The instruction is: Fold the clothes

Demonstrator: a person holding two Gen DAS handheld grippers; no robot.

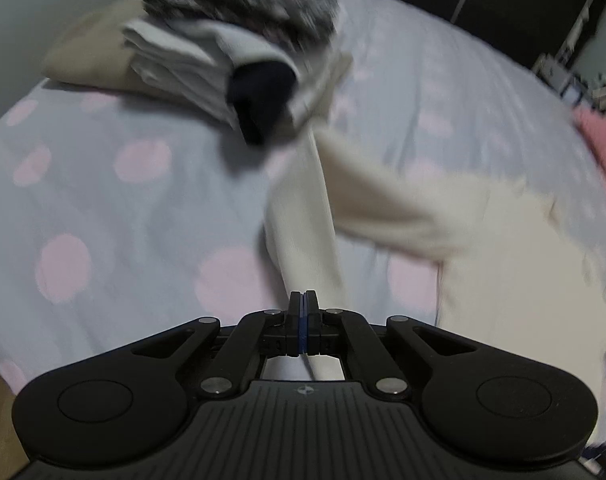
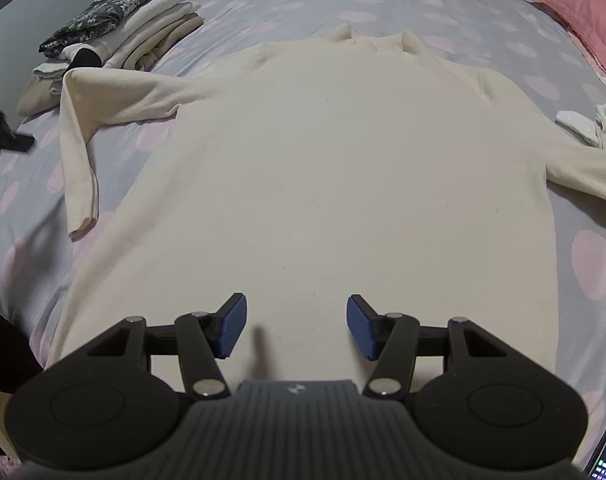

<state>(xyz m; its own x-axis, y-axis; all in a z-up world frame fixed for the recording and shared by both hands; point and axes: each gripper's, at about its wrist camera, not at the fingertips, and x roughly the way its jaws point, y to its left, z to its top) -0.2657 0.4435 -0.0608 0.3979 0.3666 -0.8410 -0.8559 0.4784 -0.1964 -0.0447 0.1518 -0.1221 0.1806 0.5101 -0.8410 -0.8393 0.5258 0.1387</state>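
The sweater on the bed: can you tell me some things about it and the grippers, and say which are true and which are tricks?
1. The sweater lies spread flat on the bed. True.
2. The right gripper is squeezing the sweater. False: its jaws stand open above the cloth.
3. The left gripper is shut. True; whether it pinches the sleeve in front of it cannot be told.
4. The folded pile sits by the pink pillow. False: it sits at the opposite, left edge.
5. A flowery dark cloth tops the pile. True.
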